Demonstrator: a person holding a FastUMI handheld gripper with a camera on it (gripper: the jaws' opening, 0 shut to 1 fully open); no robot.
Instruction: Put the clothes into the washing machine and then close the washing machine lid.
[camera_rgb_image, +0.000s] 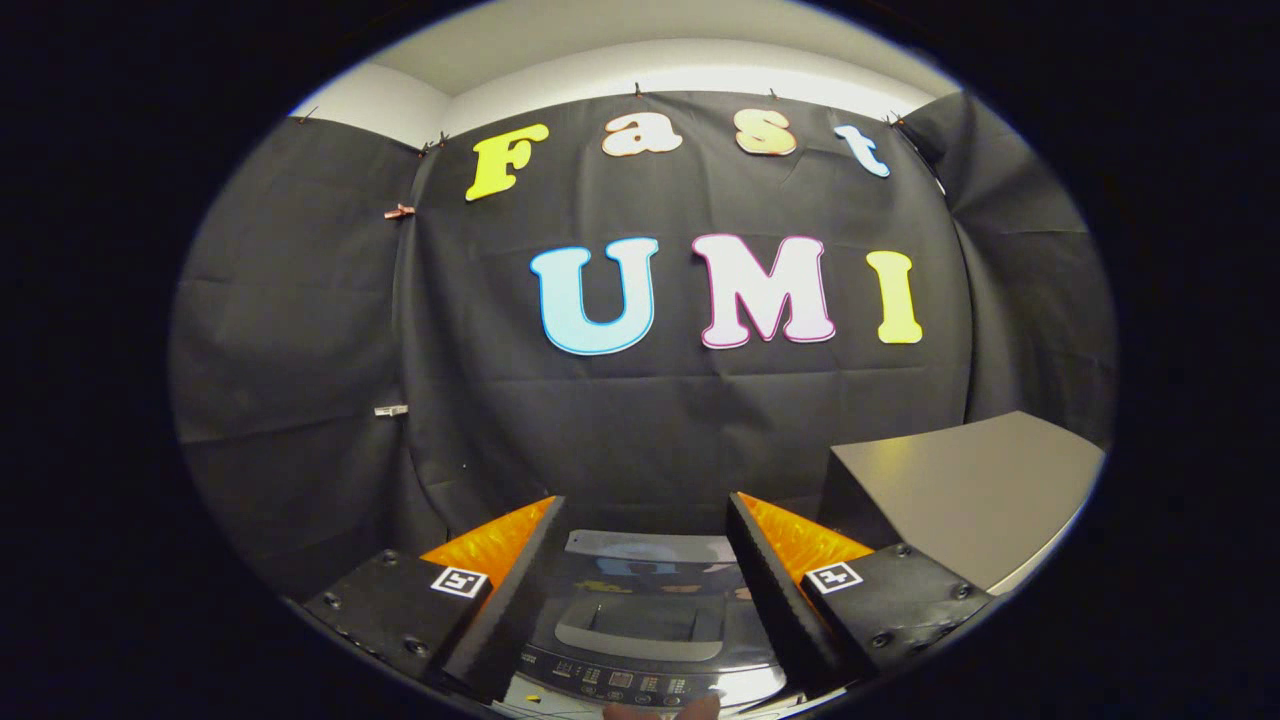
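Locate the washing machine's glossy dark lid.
The glossy dark lid lies shut between the open gripper's fingers, left of the grey table.

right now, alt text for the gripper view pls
The gripper hangs open above a washing machine with its glossy lid shut and a control panel nearest. A grey table stands beside it, black cloth wall behind.
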